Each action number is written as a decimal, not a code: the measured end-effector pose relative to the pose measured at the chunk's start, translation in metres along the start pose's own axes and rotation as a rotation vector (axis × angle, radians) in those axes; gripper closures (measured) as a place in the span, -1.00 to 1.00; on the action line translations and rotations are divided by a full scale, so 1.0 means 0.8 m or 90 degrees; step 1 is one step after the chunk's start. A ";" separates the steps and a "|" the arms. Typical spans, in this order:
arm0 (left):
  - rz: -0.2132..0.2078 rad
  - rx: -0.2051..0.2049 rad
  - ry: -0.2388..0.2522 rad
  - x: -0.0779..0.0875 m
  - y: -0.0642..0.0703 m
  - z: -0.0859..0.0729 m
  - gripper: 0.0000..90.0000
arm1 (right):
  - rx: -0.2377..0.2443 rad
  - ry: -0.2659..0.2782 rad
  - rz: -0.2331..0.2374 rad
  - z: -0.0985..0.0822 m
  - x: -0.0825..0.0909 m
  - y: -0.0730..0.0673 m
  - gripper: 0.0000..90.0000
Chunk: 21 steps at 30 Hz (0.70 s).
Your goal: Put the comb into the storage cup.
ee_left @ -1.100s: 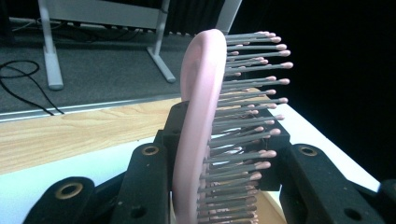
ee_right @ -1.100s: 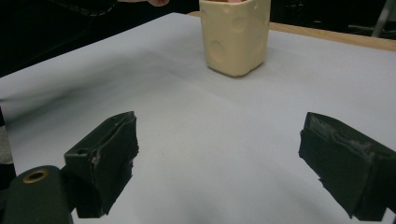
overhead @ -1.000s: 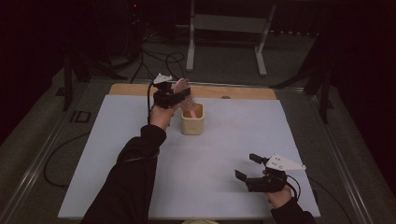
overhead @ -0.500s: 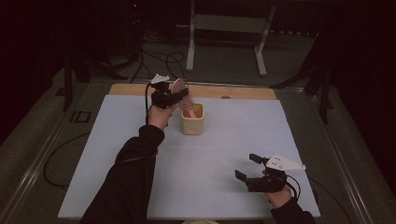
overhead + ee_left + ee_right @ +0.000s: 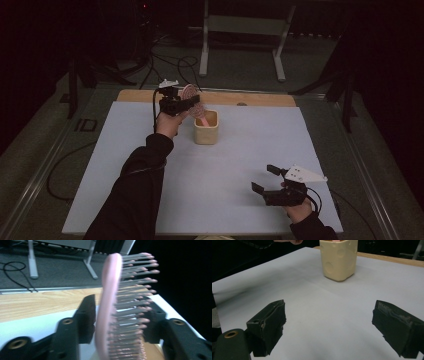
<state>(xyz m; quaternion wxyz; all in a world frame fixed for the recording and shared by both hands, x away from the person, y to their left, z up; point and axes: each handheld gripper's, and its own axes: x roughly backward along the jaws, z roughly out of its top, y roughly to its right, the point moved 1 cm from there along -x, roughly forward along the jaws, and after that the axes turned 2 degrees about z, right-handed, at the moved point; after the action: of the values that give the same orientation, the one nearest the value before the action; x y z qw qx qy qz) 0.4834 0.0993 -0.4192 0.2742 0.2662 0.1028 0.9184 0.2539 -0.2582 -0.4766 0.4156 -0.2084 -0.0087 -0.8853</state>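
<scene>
Left gripper [image 5: 192, 101], at about 11 o'clock on the desk [image 5: 125, 150]: fingers [image 5: 85, 315] just opened part-way, a pink hairbrush [image 5: 110, 315] standing between them. In the left gripper view, brush back just beside one finger with a thin gap, bristle tips reaching toward the other; whether the pads press on it cannot be told. Brush head up above the fingers, handle slanting down into a cream cup [image 5: 206, 127] directly below and toward 4 o'clock of the gripper. Cup upright on the white sheet, near the far wooden strip [image 5: 250, 98], its sides dimpled with round hollows as seen in the right gripper view [image 5: 338, 260]. Hand [image 5: 167, 124] and dark sleeve [image 5: 135, 190] running back from the gripper toward 6 o'clock.

Right gripper [image 5: 264, 179], at about 5 o'clock on the desk, well apart from the cup: fingers [image 5: 268, 322] spread wide, nothing between them, bare white sheet beneath. Pointed toward the cup at roughly 11 o'clock. Grey three-cornered plate [image 5: 304, 174] on top, cable trailing off toward 4 o'clock.

Beyond the desk at 12 o'clock: a metal stand [image 5: 240, 30] and loose cables [image 5: 170, 62] on dark floor.
</scene>
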 end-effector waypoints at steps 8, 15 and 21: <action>0.013 -0.014 -0.012 0.004 0.001 0.002 -0.37 | -0.002 0.000 -0.001 0.000 0.000 0.001 -0.75; -0.014 -0.035 -0.016 0.013 0.002 0.004 -0.66 | -0.003 0.003 -0.001 0.000 0.001 0.001 -0.75; -0.033 -0.057 -0.022 0.023 0.004 0.007 -0.79 | -0.003 0.003 -0.002 0.001 0.000 0.001 -0.75</action>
<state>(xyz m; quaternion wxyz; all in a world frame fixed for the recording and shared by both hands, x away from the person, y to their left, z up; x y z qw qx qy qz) 0.4722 0.1074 -0.4058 0.3114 0.2666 0.0638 0.9099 0.2545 -0.2589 -0.4763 0.4137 -0.2072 -0.0058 -0.8865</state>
